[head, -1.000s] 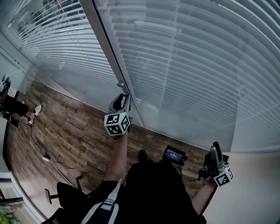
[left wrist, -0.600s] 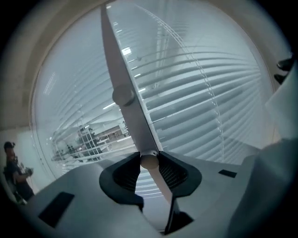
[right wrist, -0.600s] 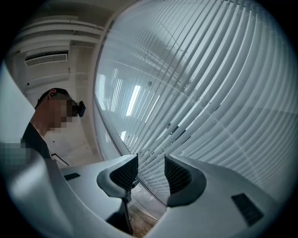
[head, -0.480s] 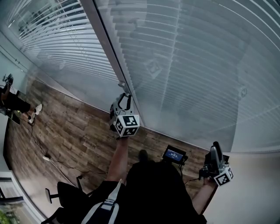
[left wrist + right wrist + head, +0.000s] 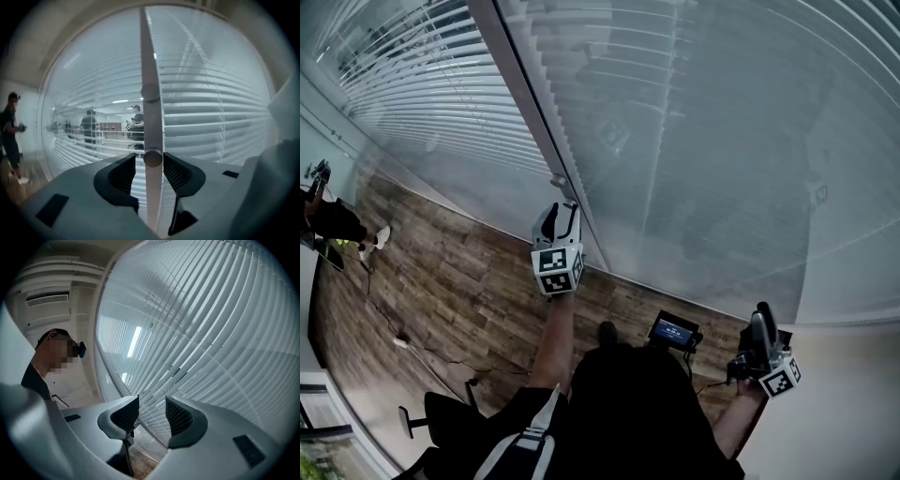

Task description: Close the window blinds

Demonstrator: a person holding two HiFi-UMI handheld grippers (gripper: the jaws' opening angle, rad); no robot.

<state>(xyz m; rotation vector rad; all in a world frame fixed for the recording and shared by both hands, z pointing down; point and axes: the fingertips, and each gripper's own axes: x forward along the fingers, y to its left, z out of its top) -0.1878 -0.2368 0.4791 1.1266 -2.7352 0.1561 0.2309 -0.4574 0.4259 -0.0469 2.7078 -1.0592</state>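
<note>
The left gripper (image 5: 147, 165) has just been opening its 2 jaws, which now sit loosely around the lower end of the tilt wand (image 5: 151, 93). The wand hangs along the window blinds (image 5: 703, 122). The right gripper (image 5: 151, 416) is spread and empty, near the blinds' lower right corner.

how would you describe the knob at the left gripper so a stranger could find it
Find the grey upright post between the two panes of slatted blinds. Low on it sits a round knob, end-on between the jaws of the left hand-held gripper, which have just been opening. A second bump higher up the post has no gripper near it.
</note>
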